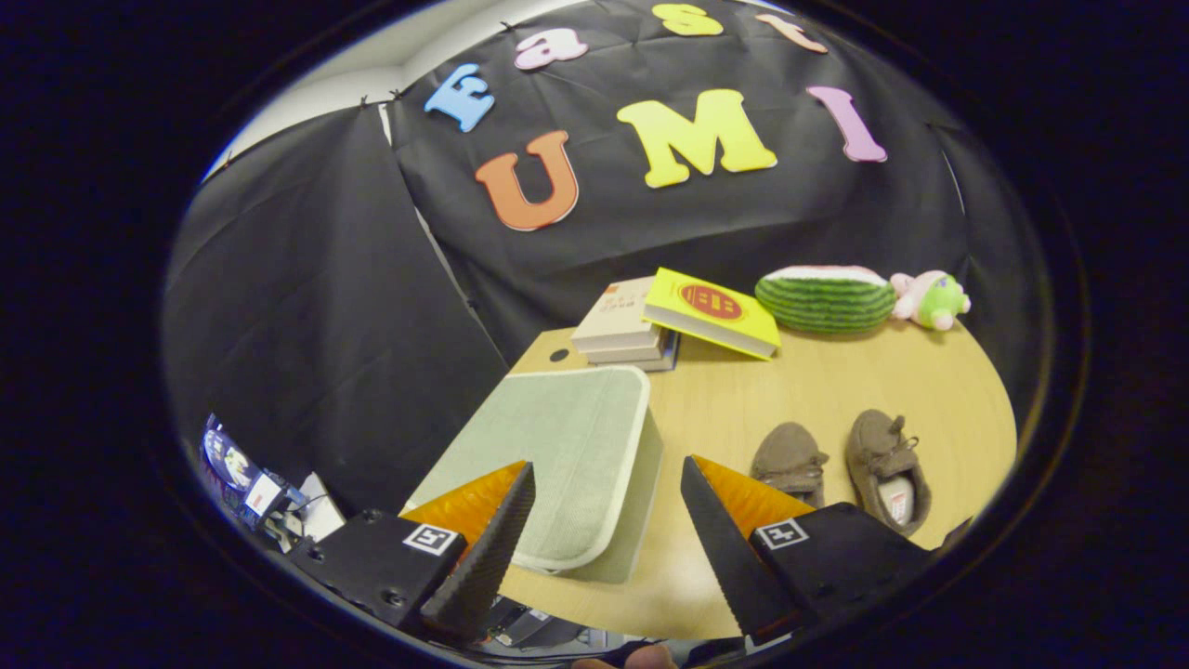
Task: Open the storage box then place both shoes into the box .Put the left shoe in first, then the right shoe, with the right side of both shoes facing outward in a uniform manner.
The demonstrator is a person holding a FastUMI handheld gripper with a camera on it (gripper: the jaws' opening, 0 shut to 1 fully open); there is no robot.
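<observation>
Gripper view looks down over my gripper at a round wooden table; my fingers stand wide apart and hold nothing; the closed storage box, pale green with a lighter rim, lies between and just beyond them, its lid down; two brown shoes sit side by side on the table beyond my right-hand finger, apart from the box; farther back rest a stack of books, a yellow book leaning on it, a watermelon plush and a small pink-and-green plush toy.
</observation>
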